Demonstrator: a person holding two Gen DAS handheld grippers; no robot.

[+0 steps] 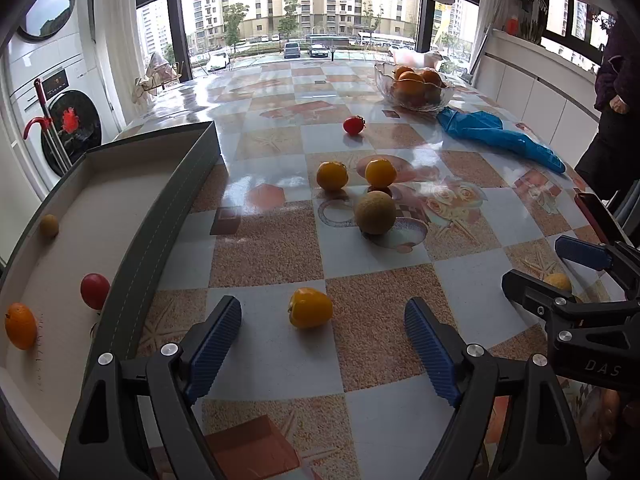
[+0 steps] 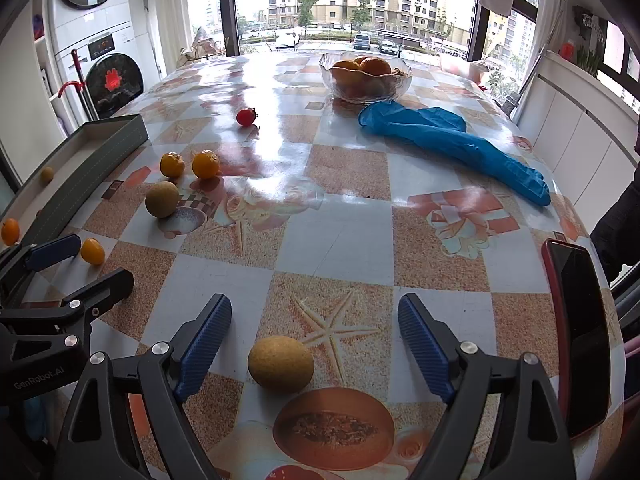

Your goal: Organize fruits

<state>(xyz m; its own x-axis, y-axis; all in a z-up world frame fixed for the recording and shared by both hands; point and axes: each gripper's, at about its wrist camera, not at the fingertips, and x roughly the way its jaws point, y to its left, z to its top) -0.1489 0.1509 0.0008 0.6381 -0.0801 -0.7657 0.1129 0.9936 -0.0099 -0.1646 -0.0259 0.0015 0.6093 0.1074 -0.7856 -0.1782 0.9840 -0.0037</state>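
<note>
On a glossy checkered tablecloth, seen from the left wrist camera, the left gripper hangs with its blue ribbed jaws spread wide, pinching nothing. A small yellow fruit lies on the cloth between and just beyond the tips, touching neither. Left of it stands a grey tray holding three fruits — an orange one, a red one and a small tan one. Farther off lie a tan round fruit, two yellow-orange citrus and a red tomato. A glass bowl of oranges sits at the far side, a blue glove beside it. At the right edge the right gripper shows, a yellowish fruit between its tips.

Over the same table, the right wrist camera shows the right gripper with jaws also wide apart and empty. A tan oval fruit rests on the cloth between the fingers, clear of both pads. A red-cased phone lies at the right edge. The left gripper appears at the left, the yellow fruit between its tips.
</note>
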